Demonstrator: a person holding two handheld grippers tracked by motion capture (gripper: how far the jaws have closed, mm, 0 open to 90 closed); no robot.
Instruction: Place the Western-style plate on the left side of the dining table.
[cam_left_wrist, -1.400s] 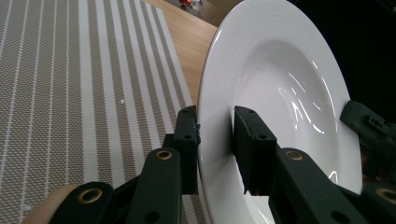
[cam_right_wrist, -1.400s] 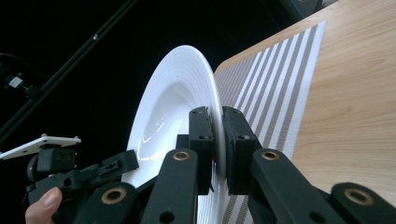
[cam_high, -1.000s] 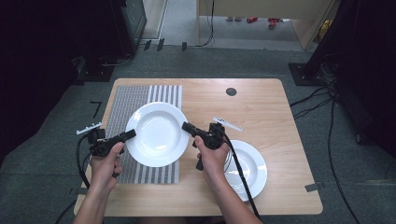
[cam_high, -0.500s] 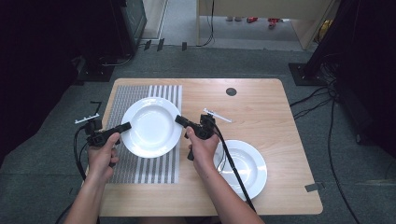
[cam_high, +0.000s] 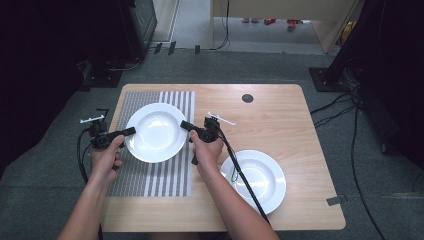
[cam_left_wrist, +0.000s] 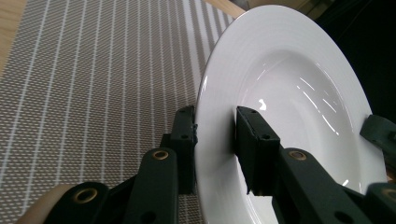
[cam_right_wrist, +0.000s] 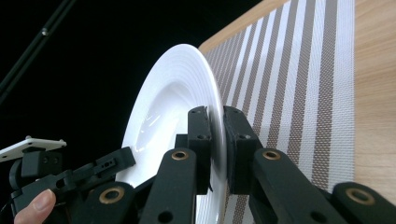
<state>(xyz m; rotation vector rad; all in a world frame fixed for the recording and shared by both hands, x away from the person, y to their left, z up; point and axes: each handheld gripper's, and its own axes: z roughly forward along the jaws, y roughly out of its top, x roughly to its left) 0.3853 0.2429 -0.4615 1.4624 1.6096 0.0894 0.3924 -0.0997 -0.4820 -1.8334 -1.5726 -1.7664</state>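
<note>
A white deep plate (cam_high: 155, 132) hangs over the striped placemat (cam_high: 150, 170), held by its rim from both sides. My left gripper (cam_high: 126, 132) is shut on the plate's left rim; in the left gripper view the plate (cam_left_wrist: 280, 93) stands edge-on with the left gripper (cam_left_wrist: 215, 140) clamping its rim. My right gripper (cam_high: 186, 125) is shut on the right rim; in the right gripper view the right gripper (cam_right_wrist: 215, 140) pinches the plate (cam_right_wrist: 173, 98), and the other gripper shows beyond it at the lower left.
A second white deep plate (cam_high: 272, 192) lies on the wooden table (cam_high: 280, 115) at the front right, under my right forearm and cable. A round dark hole (cam_high: 247, 98) sits near the table's back edge. Carpeted floor surrounds the table.
Both grippers have carried the plate toward the back left of the placemat and a little lower. The second plate has stayed where it was.
</note>
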